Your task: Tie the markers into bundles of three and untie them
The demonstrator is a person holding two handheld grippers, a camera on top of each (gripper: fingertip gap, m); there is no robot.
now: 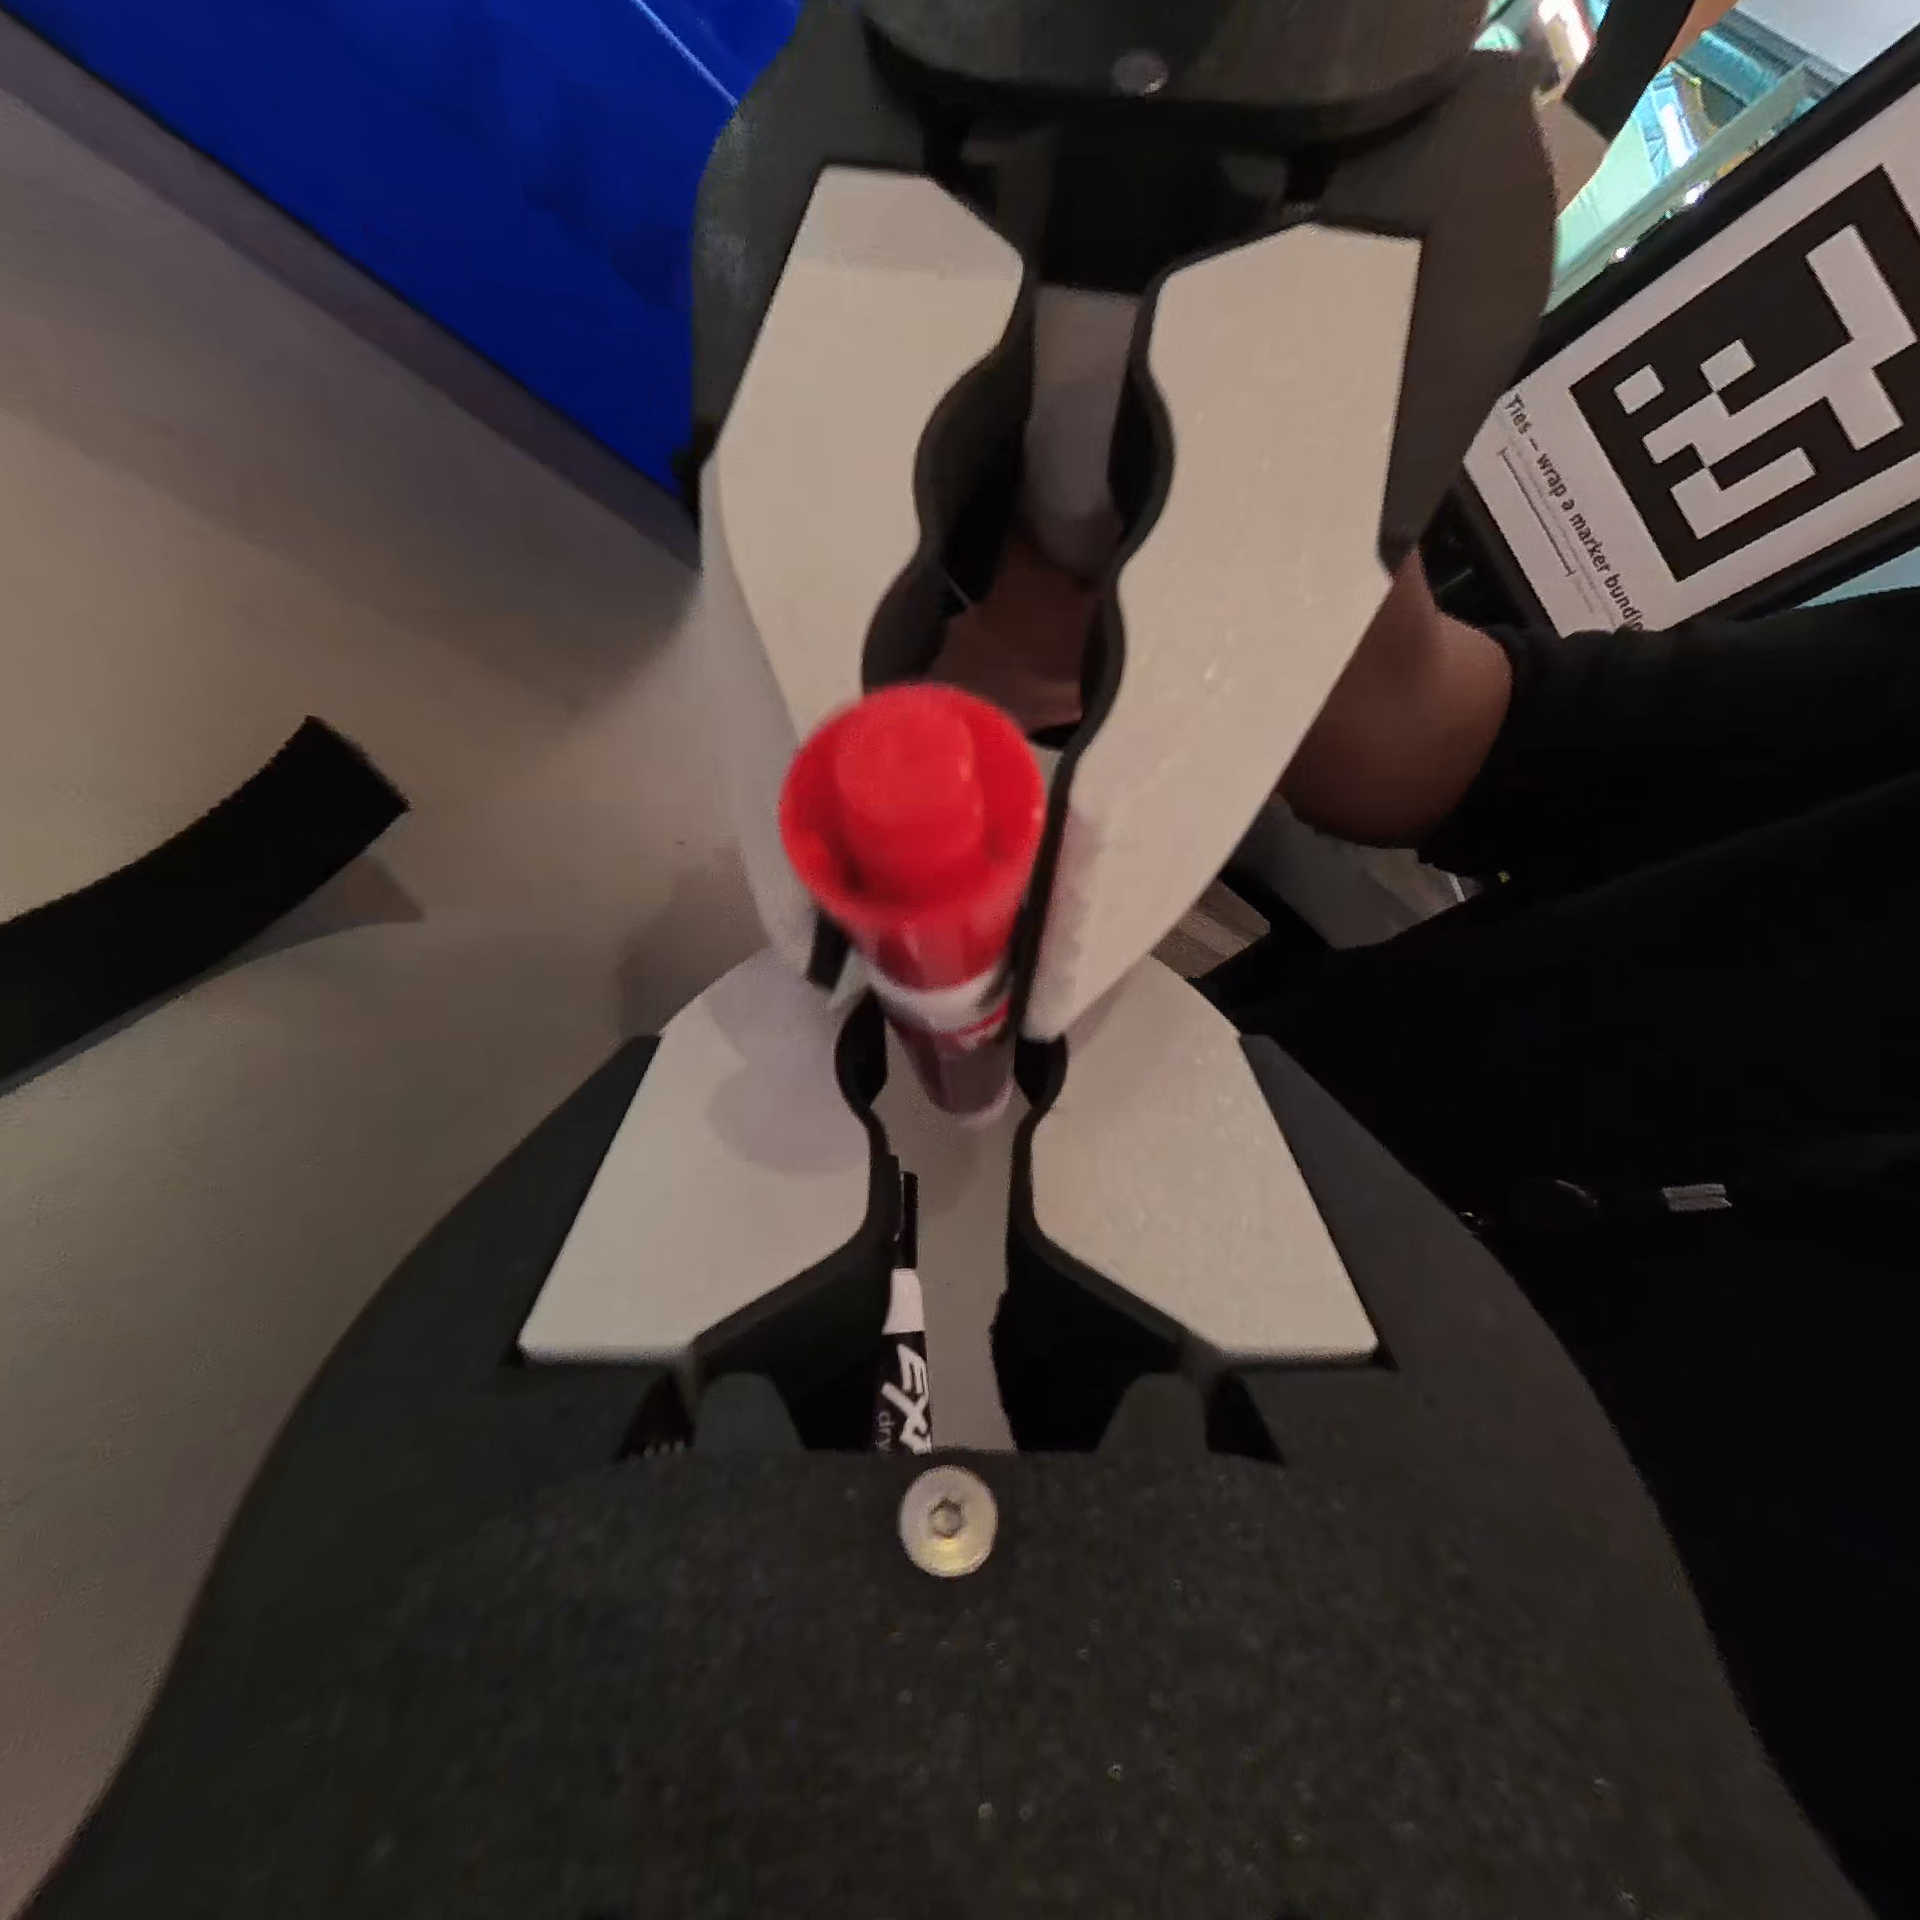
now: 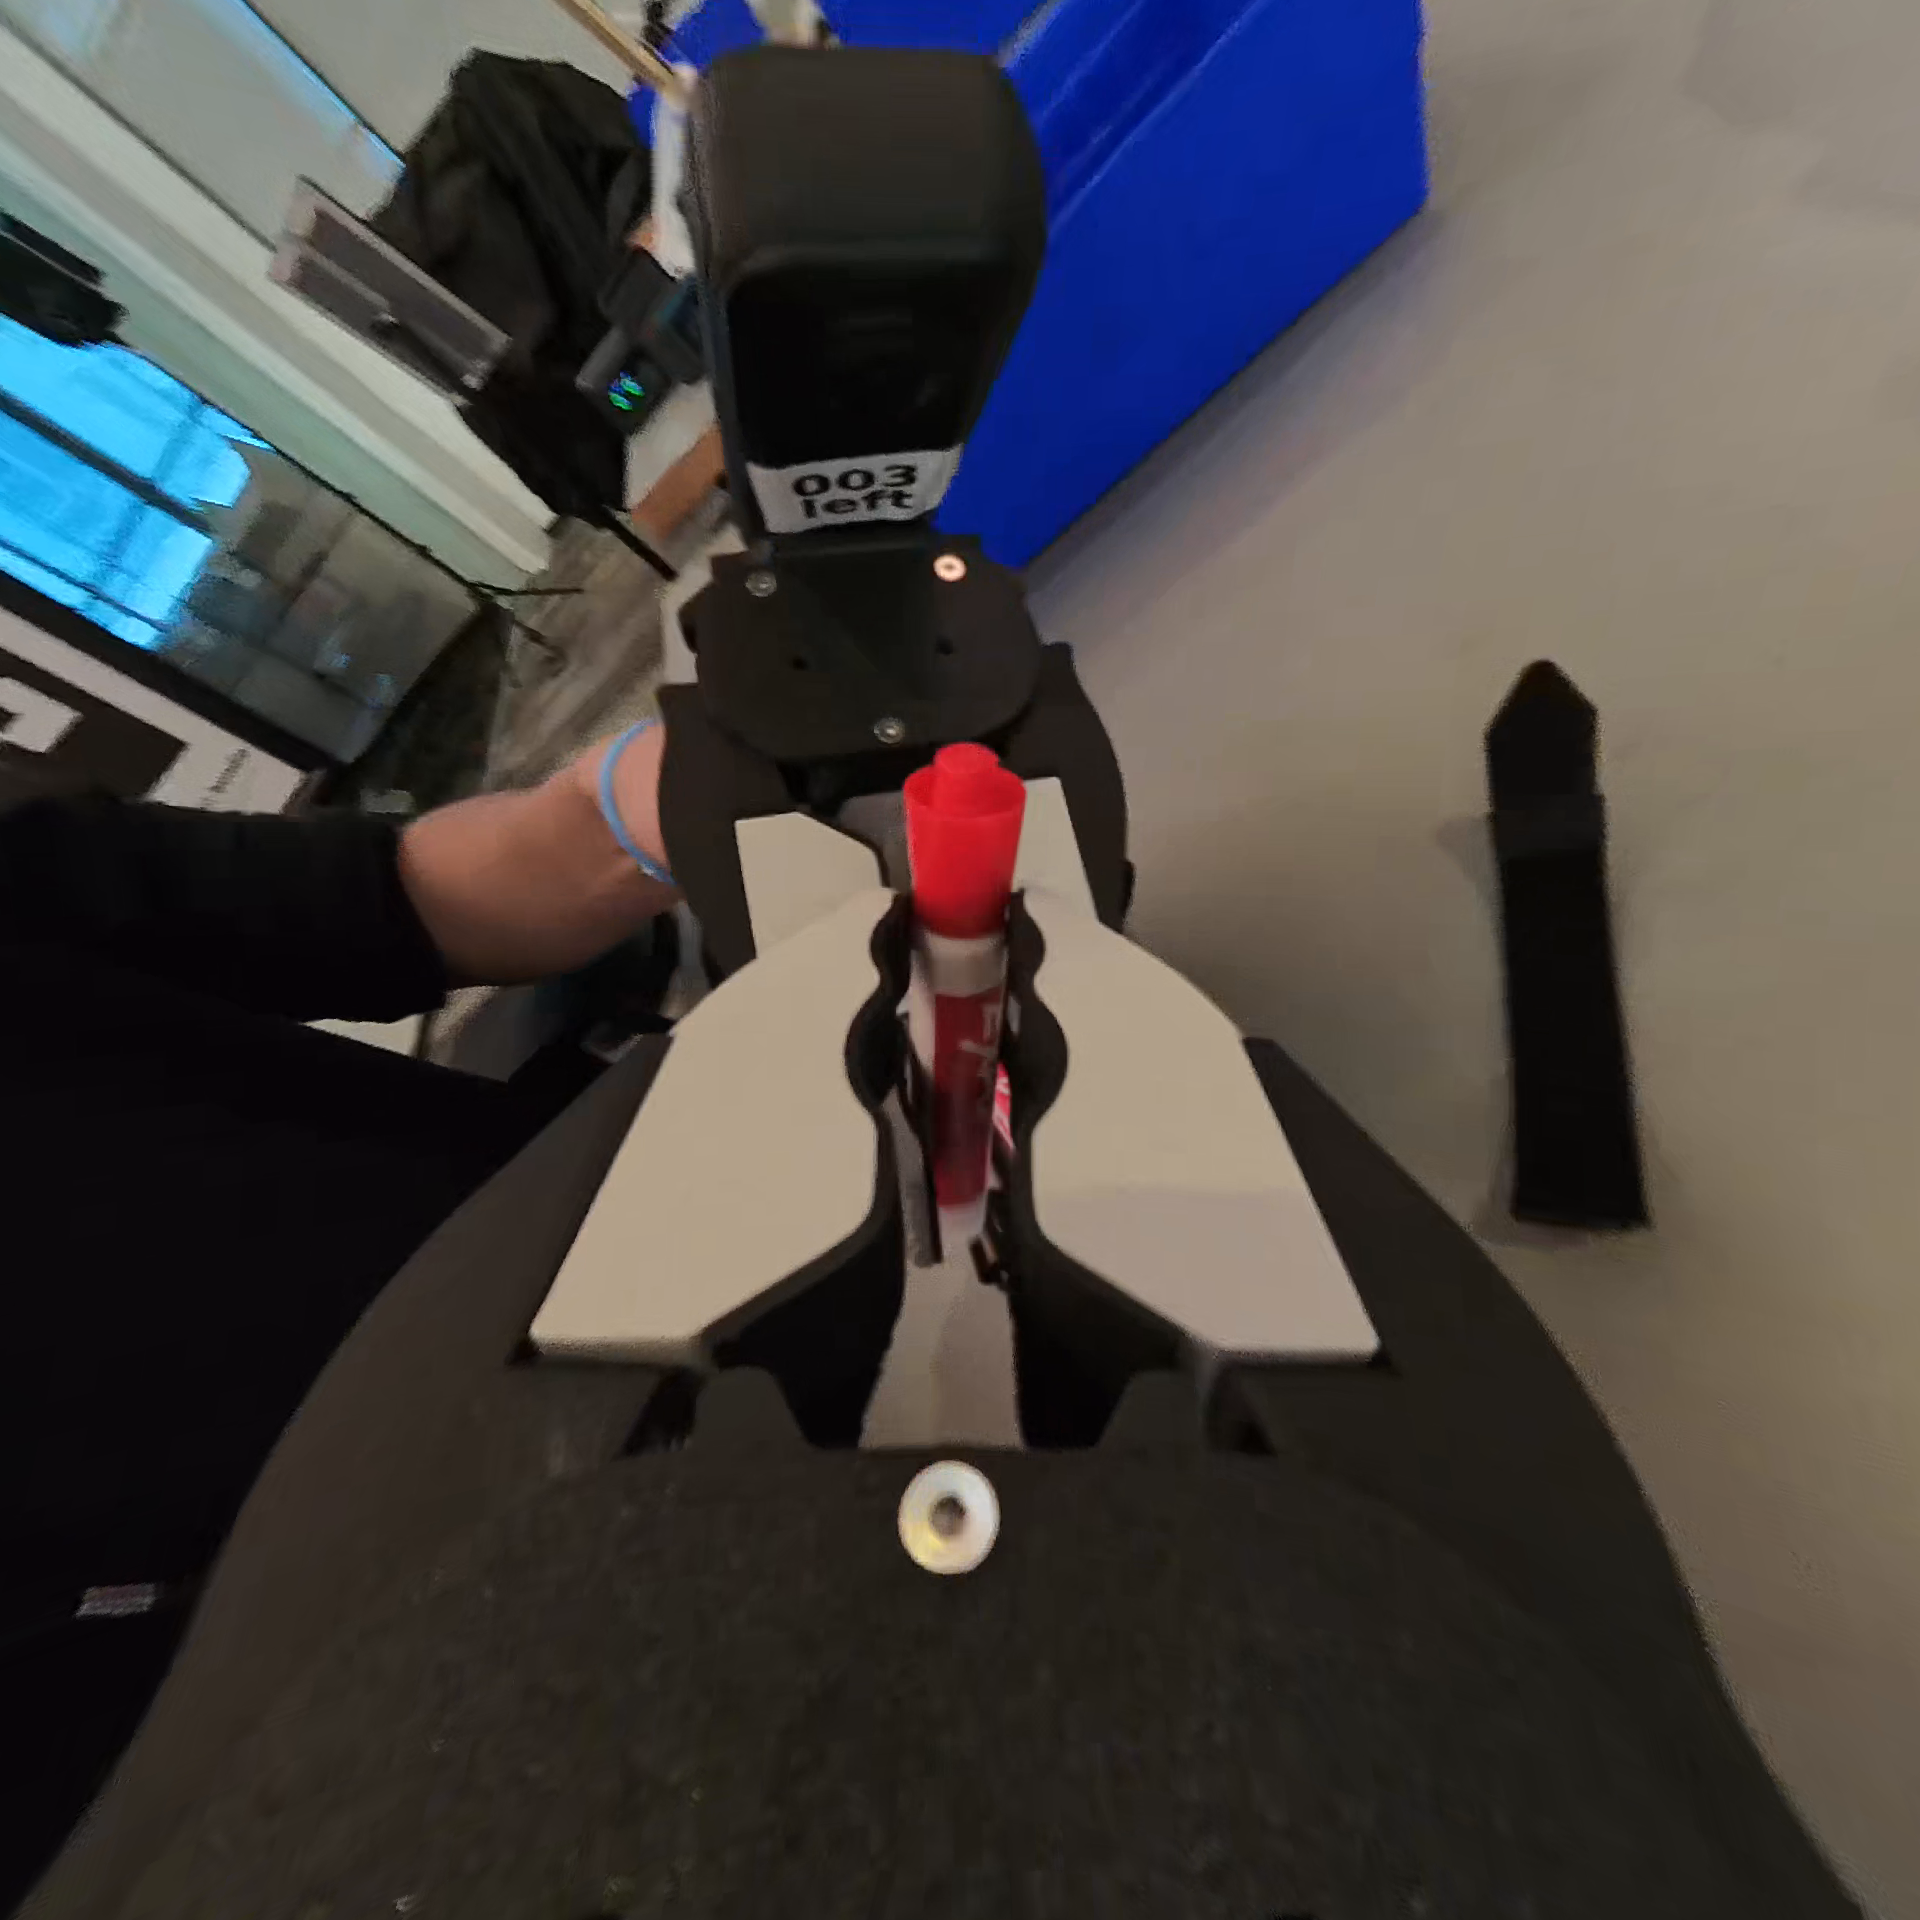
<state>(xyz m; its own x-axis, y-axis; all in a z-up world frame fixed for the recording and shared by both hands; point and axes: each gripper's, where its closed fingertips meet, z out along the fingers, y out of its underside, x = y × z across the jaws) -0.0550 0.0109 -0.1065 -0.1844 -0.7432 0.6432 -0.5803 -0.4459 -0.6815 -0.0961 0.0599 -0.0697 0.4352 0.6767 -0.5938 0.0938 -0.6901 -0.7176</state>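
A red-capped marker (image 1: pixel 914 821) stands on end between the two grippers, which face each other tip to tip over the grey table. My right gripper (image 2: pixel 961 935) is shut on the red marker (image 2: pixel 961 1039), with a second red marker and a dark one pressed beside it. In the left wrist view, the right gripper (image 1: pixel 925 997) comes in from the top. My left gripper (image 1: pixel 956 1070) is closed around the marker's lower end. A black marker (image 1: pixel 906 1351) runs along the gap between its fingers. A black strap (image 2: pixel 1558 935) lies flat on the table, apart from both grippers.
A blue bin (image 2: pixel 1195 260) stands at the back of the table, seen also in the left wrist view (image 1: pixel 468 208). The strap (image 1: pixel 187 883) lies to the left there. A white card with a black square pattern (image 1: pixel 1714 395) stands at the right. A person's dark sleeves flank the grippers. My right fingertips sit around 7 centimetres from my left ones. The black strap (image 2: pixel 1558 935) is about 15 centimetres from both grippers' fingertips.
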